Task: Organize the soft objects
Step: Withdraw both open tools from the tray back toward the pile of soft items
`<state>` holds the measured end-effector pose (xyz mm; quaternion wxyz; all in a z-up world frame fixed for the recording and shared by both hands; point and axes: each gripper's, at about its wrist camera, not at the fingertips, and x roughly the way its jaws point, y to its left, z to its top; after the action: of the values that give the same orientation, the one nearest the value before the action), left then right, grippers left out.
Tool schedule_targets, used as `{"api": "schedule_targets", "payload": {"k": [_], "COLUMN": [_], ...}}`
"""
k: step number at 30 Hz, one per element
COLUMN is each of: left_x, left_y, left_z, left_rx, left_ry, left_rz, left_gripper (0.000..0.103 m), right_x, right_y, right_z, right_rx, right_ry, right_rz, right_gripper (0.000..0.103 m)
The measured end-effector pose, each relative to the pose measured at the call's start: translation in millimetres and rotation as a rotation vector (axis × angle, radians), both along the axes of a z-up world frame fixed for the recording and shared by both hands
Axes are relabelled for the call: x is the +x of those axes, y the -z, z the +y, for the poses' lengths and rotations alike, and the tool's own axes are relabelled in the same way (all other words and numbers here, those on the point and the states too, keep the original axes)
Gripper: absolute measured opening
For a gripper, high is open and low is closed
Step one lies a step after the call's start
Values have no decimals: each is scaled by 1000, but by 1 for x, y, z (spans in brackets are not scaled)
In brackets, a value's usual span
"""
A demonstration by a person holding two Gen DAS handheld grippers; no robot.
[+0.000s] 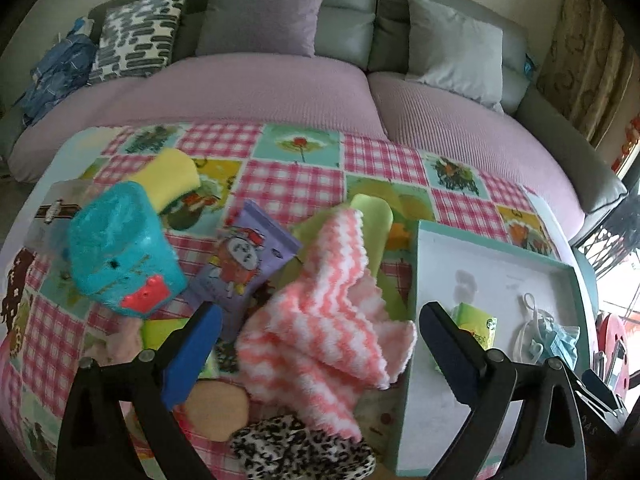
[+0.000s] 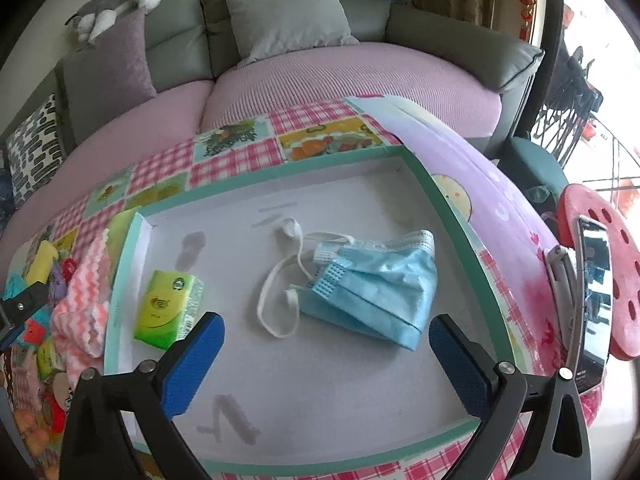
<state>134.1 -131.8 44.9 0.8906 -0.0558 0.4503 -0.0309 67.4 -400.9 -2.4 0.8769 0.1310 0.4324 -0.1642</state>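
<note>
My left gripper (image 1: 320, 320) is open above a pink-and-white striped fluffy cloth (image 1: 324, 320) that lies between its fingers, untouched. A teal plush toy (image 1: 120, 256), a purple pouch (image 1: 244, 268), a yellow cloth (image 1: 170, 178), a green cloth (image 1: 374, 220) and a leopard-print piece (image 1: 300, 452) lie around it on the checked tablecloth (image 1: 292, 184). My right gripper (image 2: 326, 326) is open over the teal-rimmed white box (image 2: 280, 172), which holds blue face masks (image 2: 380, 292) and a green tissue pack (image 2: 168, 306). Nothing is between its fingers.
A grey sofa with pink seat covers (image 1: 260, 84) and several cushions stands behind the table. A red perforated stool (image 2: 624, 280) with a phone on a stand (image 2: 592, 300) is at the right. A purple lid or board (image 2: 488, 184) lies beside the box.
</note>
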Motion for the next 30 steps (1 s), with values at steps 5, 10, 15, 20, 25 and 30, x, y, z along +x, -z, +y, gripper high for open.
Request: {"api": "schedule_targets", "payload": {"k": [5,10,15,20,25,30], "left_x": [-8,-16,-24,-26,-29,-36], "left_y": [-9,-12,-16,-11,-5,-6], "left_z": [16,31,47,73,103,127], "left_rx": [-1,23,59,-6,-34,-2], "left_ry": [-17,-27,-56,-81,-137,-191], "left_rz": [-36,-54,-81,-42,-13,-28], "left_gripper": [99,99,99,99,99,99], "right_x": [-2,1,7,14,21,27], "right_y": [-6,-2,1,0,1,5], "right_z": [11,19,34,54,76,97], "right_rx": [-48,-45,-47,-66,-90,-71], "right_ry": [-12,-36,-71,-108,-152,-201], "right_rz": [8,34,59,44,50,54], "right_gripper": [103,103,103,103,103,103]}}
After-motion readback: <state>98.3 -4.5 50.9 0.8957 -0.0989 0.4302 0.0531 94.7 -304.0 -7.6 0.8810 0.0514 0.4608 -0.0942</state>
